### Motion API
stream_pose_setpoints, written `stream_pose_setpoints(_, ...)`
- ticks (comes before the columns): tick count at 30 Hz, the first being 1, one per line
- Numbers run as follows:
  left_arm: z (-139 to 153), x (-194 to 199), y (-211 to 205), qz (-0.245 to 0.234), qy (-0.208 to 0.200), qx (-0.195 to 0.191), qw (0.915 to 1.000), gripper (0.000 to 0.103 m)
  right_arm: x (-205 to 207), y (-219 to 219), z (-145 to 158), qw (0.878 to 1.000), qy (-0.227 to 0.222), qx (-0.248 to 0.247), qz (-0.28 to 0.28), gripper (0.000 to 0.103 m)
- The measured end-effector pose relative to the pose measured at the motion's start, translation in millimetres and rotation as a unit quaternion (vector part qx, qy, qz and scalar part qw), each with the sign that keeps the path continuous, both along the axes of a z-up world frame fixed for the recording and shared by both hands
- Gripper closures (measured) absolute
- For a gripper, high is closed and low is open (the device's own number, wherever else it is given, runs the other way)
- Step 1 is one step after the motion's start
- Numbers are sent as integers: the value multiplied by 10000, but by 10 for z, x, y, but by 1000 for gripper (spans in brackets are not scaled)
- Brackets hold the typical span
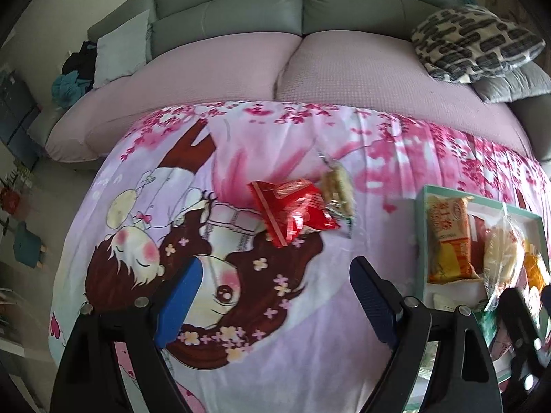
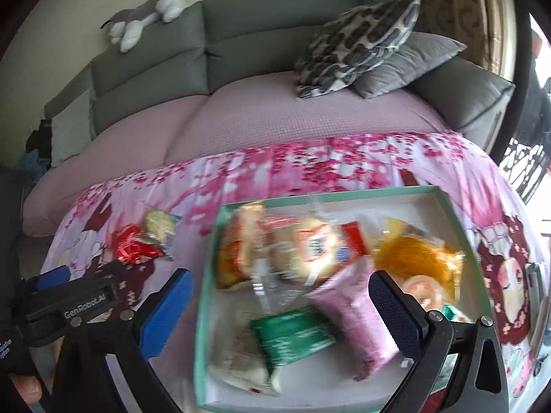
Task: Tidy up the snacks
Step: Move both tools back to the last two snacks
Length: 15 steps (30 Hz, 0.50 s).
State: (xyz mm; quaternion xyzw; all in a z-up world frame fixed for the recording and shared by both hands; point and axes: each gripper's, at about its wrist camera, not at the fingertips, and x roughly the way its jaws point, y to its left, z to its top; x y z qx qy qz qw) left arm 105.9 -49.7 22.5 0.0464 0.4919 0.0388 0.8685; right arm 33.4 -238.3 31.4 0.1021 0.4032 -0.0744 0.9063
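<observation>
A red snack packet (image 1: 296,211) and a pale cracker packet (image 1: 337,189) lie together on the pink cartoon cloth; they also show in the right wrist view, the red one (image 2: 134,247) beside the cracker one (image 2: 160,225). A mint-rimmed box (image 2: 206,296) holds several snacks: a green packet (image 2: 296,334), a pink pouch (image 2: 354,313), a bread packet (image 2: 310,247) and an orange packet (image 2: 413,258). My left gripper (image 1: 275,303) is open and empty, short of the red packet. My right gripper (image 2: 279,313) is open and empty above the box.
The cloth-covered table (image 1: 310,344) stands before a grey sofa (image 1: 303,10) with a pink seat cover. Patterned and grey cushions (image 2: 361,44) lie at its right end. A plush toy (image 2: 148,10) lies on the sofa back. The box also shows at the left view's right edge (image 1: 418,241).
</observation>
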Motion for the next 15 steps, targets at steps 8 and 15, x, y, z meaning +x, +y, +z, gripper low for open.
stream_pose_setpoints(8,-26,115,490,487,63,-105,9987,15,176,454,-103,9993,214,11,303,0)
stream_pose_setpoints(15,-97,188,847,803,153,-202,9964,15,320,737,-202,9982,379,117,460,1)
